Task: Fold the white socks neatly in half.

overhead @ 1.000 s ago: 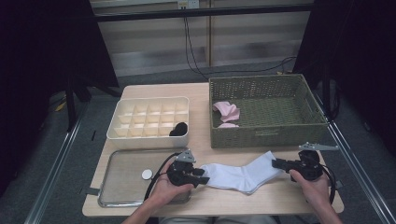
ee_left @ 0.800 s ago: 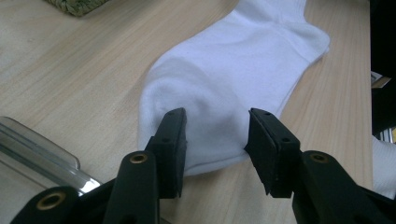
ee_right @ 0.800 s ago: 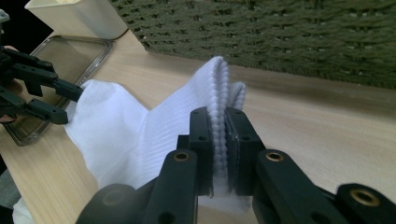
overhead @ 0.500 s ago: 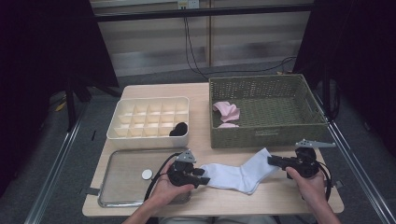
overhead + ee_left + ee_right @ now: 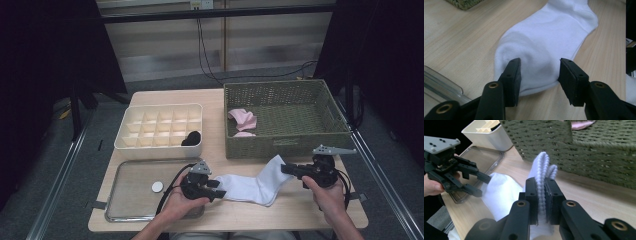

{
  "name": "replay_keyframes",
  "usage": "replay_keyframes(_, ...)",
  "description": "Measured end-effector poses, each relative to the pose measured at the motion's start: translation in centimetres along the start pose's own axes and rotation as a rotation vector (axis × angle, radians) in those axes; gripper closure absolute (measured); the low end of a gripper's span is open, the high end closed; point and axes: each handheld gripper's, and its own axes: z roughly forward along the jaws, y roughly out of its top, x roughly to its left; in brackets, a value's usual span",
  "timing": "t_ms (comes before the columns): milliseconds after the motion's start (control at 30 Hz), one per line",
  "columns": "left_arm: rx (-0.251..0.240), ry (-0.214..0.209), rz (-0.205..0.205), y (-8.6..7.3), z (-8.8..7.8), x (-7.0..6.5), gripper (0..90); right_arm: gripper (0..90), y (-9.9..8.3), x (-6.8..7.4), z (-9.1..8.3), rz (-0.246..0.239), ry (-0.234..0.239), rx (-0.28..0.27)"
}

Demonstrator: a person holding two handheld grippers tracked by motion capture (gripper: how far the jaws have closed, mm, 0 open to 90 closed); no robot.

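Note:
A white sock (image 5: 250,186) lies on the wooden table (image 5: 215,105) between my two grippers. My left gripper (image 5: 218,190) sits at its toe end. In the left gripper view the jaws (image 5: 540,66) straddle the toe of the sock (image 5: 549,42). They have just been opening, and a gap shows at the right pad. My right gripper (image 5: 286,169) is shut on the ribbed cuff and holds that end a little off the table. The right gripper view shows the cuff pinched between its pads (image 5: 541,185), with the left gripper (image 5: 482,185) farther off at the toe.
A green wicker basket (image 5: 335,100) holding pink socks (image 5: 243,119) stands just behind the white sock. At the left are a white compartment box (image 5: 160,107) with a black item (image 5: 191,138) and a metal tray (image 5: 130,200) with a small white disc (image 5: 157,187).
My right gripper has moved slightly left and up with the cuff, lifting that end of the sock. The left hand has stayed in place.

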Motion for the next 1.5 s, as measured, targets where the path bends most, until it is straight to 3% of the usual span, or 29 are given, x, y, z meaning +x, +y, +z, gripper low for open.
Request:
replay_keyframes(567,-0.001,-0.008,-0.005,0.4,0.5,0.1,56.9,82.2,1.5,2.0,1.1,-0.028,0.069,-0.021)
replay_keyframes(800,-0.011,-0.019,-0.008,0.3,0.5,0.3,57.7,82.2,2.2,3.2,2.6,-0.041,0.114,-0.019)
replay_keyframes(1100,-0.007,-0.016,0.019,0.6,0.8,0.3,58.9,82.1,2.8,4.5,4.3,-0.06,0.148,-0.002)
replay_keyframes(1500,-0.005,-0.009,0.025,0.6,0.9,0.2,59.0,81.7,3.4,6.2,7.0,-0.081,0.189,0.027)
